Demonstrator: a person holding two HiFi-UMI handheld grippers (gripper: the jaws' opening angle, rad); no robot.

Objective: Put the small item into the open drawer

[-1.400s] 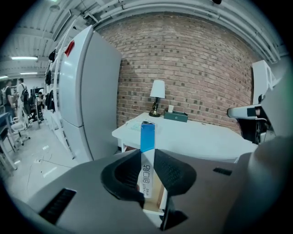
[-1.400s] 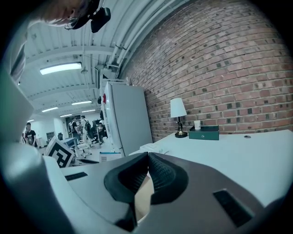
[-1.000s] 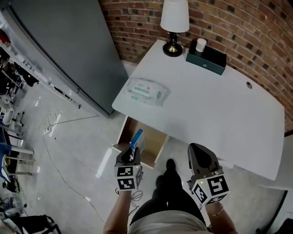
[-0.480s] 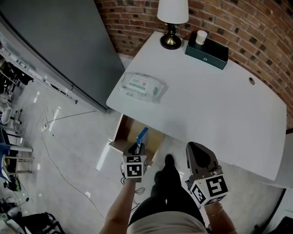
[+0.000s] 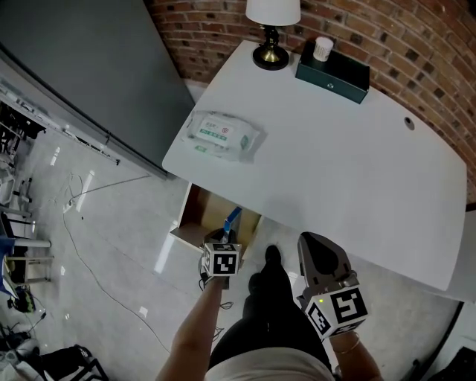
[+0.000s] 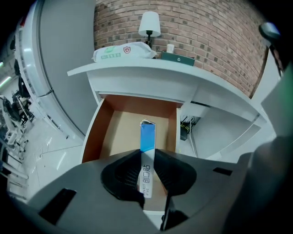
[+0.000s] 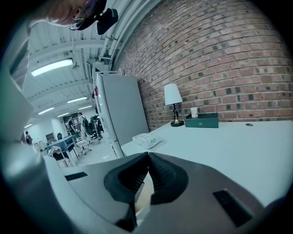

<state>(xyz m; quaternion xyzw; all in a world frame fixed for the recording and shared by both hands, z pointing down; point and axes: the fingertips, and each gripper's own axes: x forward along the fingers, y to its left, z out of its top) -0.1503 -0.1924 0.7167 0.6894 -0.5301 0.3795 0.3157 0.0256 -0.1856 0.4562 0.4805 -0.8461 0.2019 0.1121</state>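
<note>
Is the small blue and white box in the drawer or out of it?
Out. The left claw is shut on the box, which sticks out from its pads, with the open drawer beyond it.

White table [image 5: 349,164]: lamp [image 5: 272,15] at 11 o'clock, green box [image 5: 332,71] bearing white cup [image 5: 322,48] at 12, wipes pack [image 5: 221,135] at 9. Brick wall [image 5: 416,52] behind.
</note>
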